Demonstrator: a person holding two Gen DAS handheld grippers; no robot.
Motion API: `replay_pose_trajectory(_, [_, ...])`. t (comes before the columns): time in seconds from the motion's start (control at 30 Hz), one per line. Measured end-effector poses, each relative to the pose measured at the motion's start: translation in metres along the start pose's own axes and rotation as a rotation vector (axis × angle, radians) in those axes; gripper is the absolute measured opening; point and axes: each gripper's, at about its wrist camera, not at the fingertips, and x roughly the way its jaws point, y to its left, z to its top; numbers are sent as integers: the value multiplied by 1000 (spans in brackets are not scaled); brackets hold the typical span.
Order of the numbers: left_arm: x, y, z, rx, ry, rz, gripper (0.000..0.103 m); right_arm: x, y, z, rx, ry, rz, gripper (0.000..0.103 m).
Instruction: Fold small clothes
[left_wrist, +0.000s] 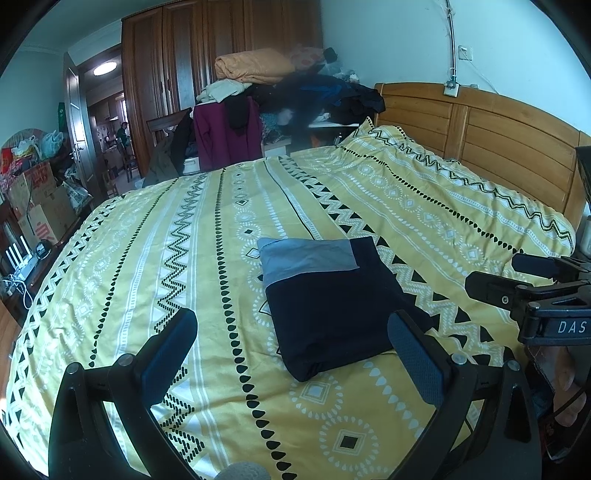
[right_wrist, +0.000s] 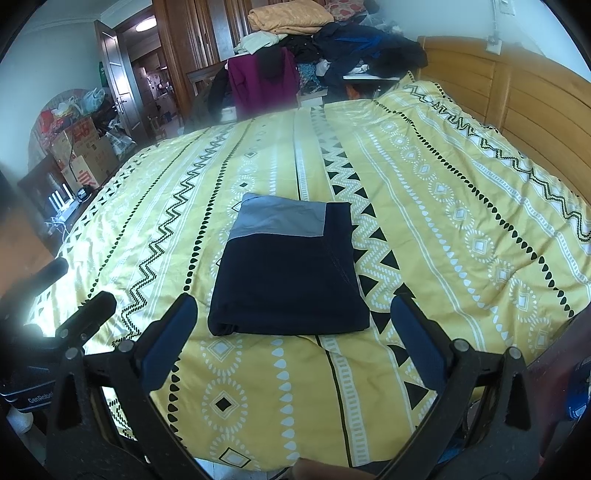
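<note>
A small dark navy garment with a grey band (left_wrist: 325, 299) lies folded into a neat rectangle on the yellow patterned bedspread (left_wrist: 147, 258). My left gripper (left_wrist: 291, 336) hovers open just in front of it, with its right finger near the garment's right edge and nothing held. In the right wrist view the same folded garment (right_wrist: 288, 273) lies flat ahead, and my right gripper (right_wrist: 293, 317) stands open at its near edge, empty. The right gripper's fingers (left_wrist: 524, 280) also show at the right edge of the left wrist view, and the left gripper's fingers (right_wrist: 88, 314) show at the left of the right wrist view.
A wooden headboard (left_wrist: 498, 133) bounds the bed on the right. Beyond the far bed edge, a chair with a maroon top (left_wrist: 227, 136) and a heap of clothes and blankets (left_wrist: 288, 81) stand before a wardrobe. Cardboard boxes (left_wrist: 40, 199) and a side table sit at left.
</note>
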Motion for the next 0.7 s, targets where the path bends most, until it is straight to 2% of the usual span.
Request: replay_pose_trajectory(0.7, [-2, -1, -3, -7, -1, -3, 103, 4, 6, 4, -17, 2, 7, 103])
